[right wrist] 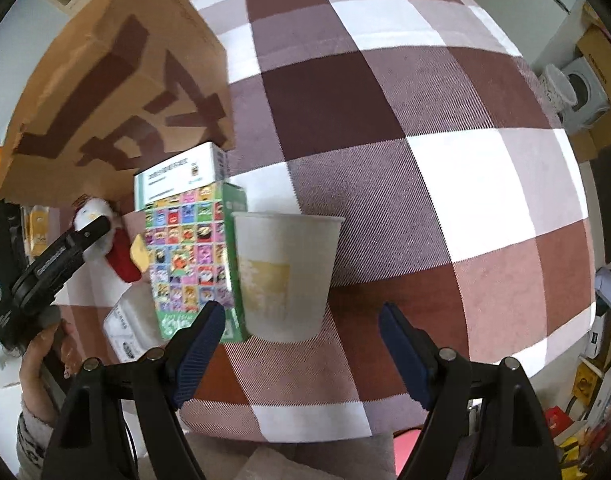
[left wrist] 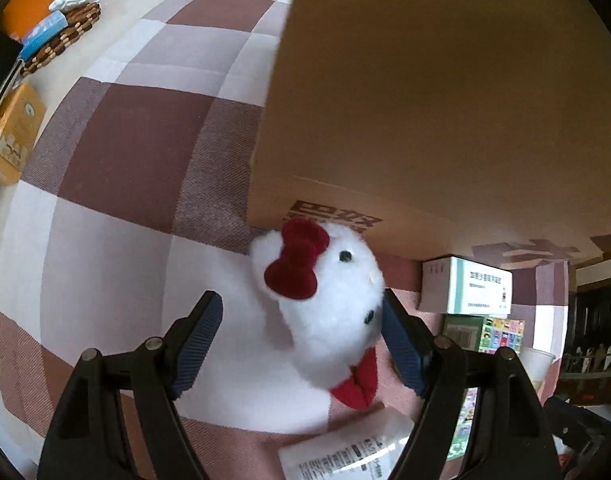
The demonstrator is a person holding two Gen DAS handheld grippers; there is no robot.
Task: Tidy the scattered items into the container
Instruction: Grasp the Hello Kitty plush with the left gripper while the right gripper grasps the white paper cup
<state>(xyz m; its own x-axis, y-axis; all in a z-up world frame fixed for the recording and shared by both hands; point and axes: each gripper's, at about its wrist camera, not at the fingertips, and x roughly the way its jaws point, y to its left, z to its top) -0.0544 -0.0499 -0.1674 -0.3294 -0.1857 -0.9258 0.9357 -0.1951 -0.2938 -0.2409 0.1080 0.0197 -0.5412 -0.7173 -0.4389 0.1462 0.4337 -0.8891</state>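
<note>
A white plush cat with a red bow [left wrist: 325, 300] lies on the checked cloth beside a tall cardboard box [left wrist: 425, 100]. My left gripper [left wrist: 301, 312] is open around the plush, its right finger touching the plush's head. In the right wrist view a white paper cup [right wrist: 285, 276] stands upright just ahead of my open, empty right gripper [right wrist: 301, 326]. A green patterned box [right wrist: 193, 256] stands left of the cup, with a white medicine box [right wrist: 177, 180] behind it. A flat white packet [left wrist: 345, 452] lies under the left gripper.
The cardboard box [right wrist: 117, 92] stands at the left of the right wrist view. The left gripper [right wrist: 57, 256] and plush [right wrist: 93, 216] show there too. A yellow box [left wrist: 13, 136], woven mats and clutter sit at the far left edge of the table.
</note>
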